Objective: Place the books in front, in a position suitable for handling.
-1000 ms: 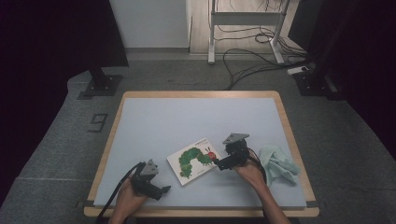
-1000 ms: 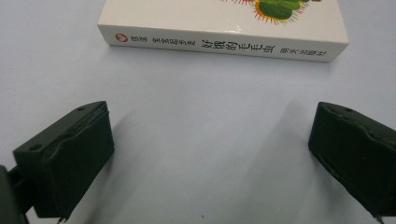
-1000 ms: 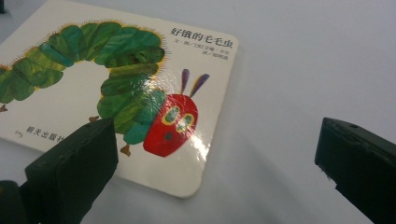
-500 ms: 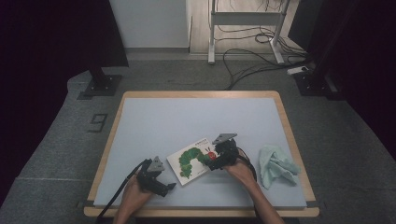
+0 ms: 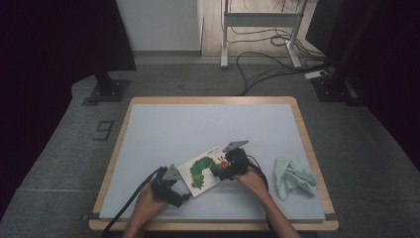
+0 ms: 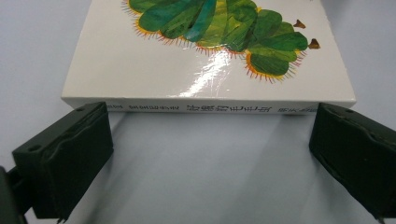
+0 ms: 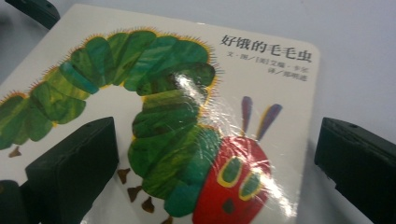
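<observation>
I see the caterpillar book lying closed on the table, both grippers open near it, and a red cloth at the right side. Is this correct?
Not quite: the cloth is pale green, as the high view shows. The book does lie closed on the table, with the left gripper and right gripper open near it.

A crumpled pale green cloth (image 5: 294, 174) lies near the right edge of the table (image 5: 198, 124) — a grey-blue top in a light wooden frame. On the grey floor at left sits a marking (image 5: 104, 130) (it looks like a 9). Far off, black cables (image 5: 267, 64) trail beneath a white stand (image 5: 260, 20) — dark curtains (image 5: 54, 44) hang at both sides.
</observation>
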A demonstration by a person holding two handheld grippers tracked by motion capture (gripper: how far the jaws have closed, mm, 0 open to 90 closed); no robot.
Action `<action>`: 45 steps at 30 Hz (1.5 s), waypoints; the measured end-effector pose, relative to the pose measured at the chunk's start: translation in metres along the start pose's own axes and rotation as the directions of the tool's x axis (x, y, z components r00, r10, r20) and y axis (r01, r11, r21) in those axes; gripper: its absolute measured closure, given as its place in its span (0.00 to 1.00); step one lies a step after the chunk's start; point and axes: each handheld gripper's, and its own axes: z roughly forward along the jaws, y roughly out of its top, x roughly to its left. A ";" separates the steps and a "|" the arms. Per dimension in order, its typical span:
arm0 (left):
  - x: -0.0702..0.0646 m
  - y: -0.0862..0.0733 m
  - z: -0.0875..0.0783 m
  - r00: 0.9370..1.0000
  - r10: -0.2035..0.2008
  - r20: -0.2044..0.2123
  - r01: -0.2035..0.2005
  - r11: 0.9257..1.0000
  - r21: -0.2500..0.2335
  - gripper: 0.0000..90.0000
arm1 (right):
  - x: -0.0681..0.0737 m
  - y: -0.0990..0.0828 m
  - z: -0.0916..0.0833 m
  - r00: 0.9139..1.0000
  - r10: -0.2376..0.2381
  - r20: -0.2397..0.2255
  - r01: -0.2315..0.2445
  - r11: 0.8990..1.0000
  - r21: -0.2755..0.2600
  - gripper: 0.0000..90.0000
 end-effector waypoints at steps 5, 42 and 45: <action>0.000 0.000 0.000 1.000 -0.001 0.000 0.001 1.000 -0.001 0.00 | 0.000 0.001 0.001 1.000 0.000 -0.008 0.000 1.000 0.006 0.00; 0.000 0.000 0.000 1.000 -0.001 0.000 0.001 1.000 -0.002 0.00 | 0.006 0.014 -0.026 0.996 0.041 -0.079 -0.043 0.999 -0.018 0.12; 0.000 0.000 0.000 1.000 -0.001 0.000 0.001 1.000 -0.002 0.00 | -0.003 0.018 -0.025 0.991 0.063 -0.121 -0.064 0.998 -0.011 0.14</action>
